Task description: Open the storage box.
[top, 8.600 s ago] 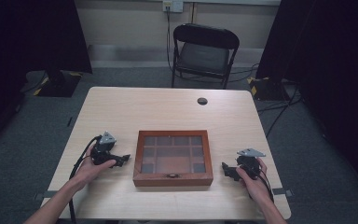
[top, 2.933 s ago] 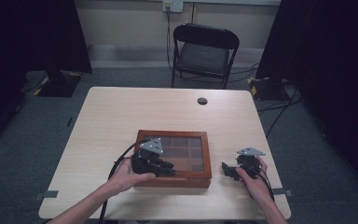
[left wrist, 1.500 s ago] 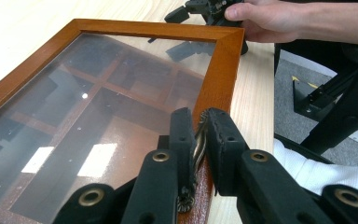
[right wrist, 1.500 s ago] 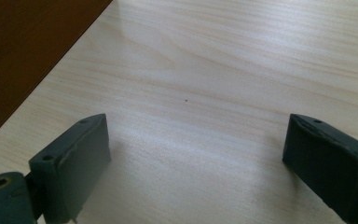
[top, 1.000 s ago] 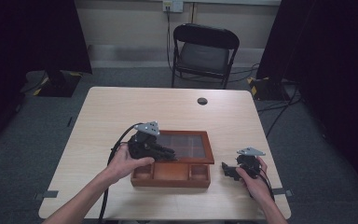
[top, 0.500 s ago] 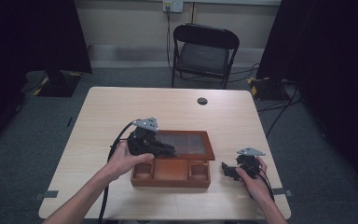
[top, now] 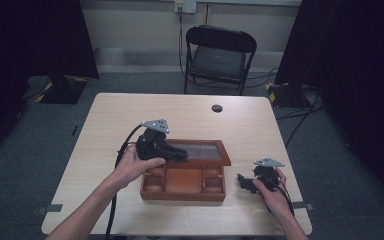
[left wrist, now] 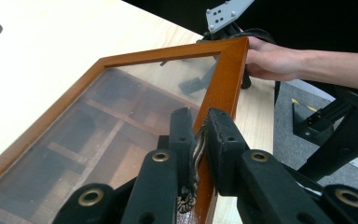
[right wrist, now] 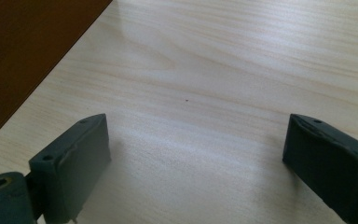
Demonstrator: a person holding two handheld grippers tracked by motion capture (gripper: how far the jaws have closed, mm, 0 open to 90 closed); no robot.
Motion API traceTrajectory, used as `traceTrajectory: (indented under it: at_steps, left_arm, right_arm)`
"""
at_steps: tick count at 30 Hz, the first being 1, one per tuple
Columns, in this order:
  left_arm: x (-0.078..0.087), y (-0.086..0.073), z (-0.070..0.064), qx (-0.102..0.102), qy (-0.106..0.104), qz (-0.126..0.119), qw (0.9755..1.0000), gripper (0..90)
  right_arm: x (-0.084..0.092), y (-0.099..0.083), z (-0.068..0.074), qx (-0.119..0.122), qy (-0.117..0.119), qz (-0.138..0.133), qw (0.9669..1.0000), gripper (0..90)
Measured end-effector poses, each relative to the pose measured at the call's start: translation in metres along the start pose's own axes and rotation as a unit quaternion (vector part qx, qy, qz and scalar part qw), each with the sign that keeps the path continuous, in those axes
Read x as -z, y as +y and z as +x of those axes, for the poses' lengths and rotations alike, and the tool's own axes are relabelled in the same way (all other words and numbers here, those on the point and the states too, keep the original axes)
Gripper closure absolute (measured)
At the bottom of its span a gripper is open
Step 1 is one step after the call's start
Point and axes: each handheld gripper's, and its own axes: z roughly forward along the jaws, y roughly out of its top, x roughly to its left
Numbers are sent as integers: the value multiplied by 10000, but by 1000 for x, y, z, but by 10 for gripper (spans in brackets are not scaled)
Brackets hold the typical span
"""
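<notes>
The wooden compartment box (top: 182,186) sits on the table (top: 105,130) near the person's edge, its glass lid (top: 203,151) raised and tilted back. The left gripper (top: 180,155) is clamped on the lid's front edge at the brass latch (left wrist: 186,201). Right of the box, the right gripper (top: 244,181) rests on the table, jaws wide apart and holding nothing.
</notes>
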Motion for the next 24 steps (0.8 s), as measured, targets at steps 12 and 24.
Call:
traceTrajectory:
  at_steps: [12,24]
  left_arm:
    - [3,5,1,-6,66,-33,10000,806]
    - [6,12,6,51,87,-101,9999,807]
  right_arm:
    - [0,0,0,0,0,0,10000,65]
    - [0,0,0,-1,1,0,10000,65]
